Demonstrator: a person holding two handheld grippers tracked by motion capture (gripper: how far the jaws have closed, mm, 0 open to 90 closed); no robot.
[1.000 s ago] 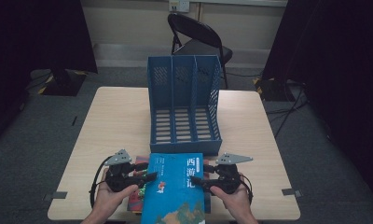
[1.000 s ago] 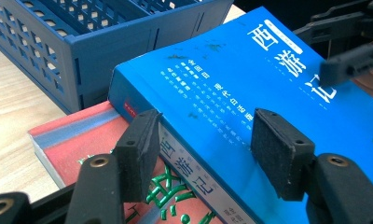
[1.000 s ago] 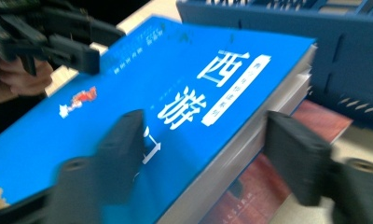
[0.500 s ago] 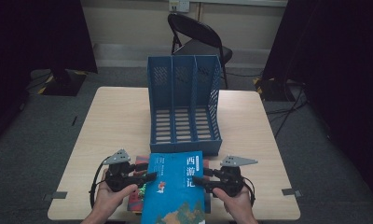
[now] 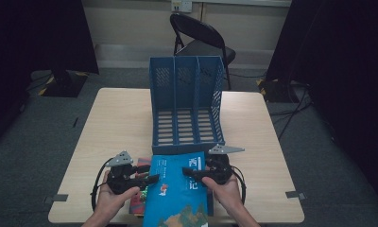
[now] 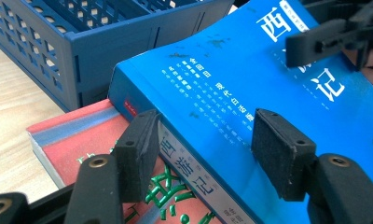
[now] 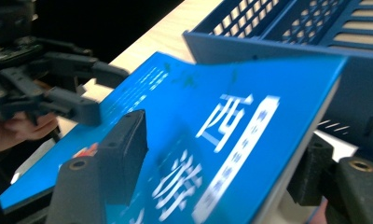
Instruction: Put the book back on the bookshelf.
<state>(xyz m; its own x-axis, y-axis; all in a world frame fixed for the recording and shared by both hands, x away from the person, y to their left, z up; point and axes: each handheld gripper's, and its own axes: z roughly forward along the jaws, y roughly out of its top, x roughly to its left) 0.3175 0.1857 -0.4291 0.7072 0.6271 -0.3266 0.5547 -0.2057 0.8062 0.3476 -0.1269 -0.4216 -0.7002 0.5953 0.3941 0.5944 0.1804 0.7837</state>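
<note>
Both the left gripper and right gripper pinch opposite edges of a thick blue paperback book, the right's jaws having just been opening, above a red book.

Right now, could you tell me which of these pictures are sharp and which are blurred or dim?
High view: dim, dark room edges, the blue plastic file rack still clear. Left gripper view: bright and sharp on the blue paperback book and the red book beneath it. Right gripper view: motion-blurred, the blue book's white title smeared, dark background.
</note>
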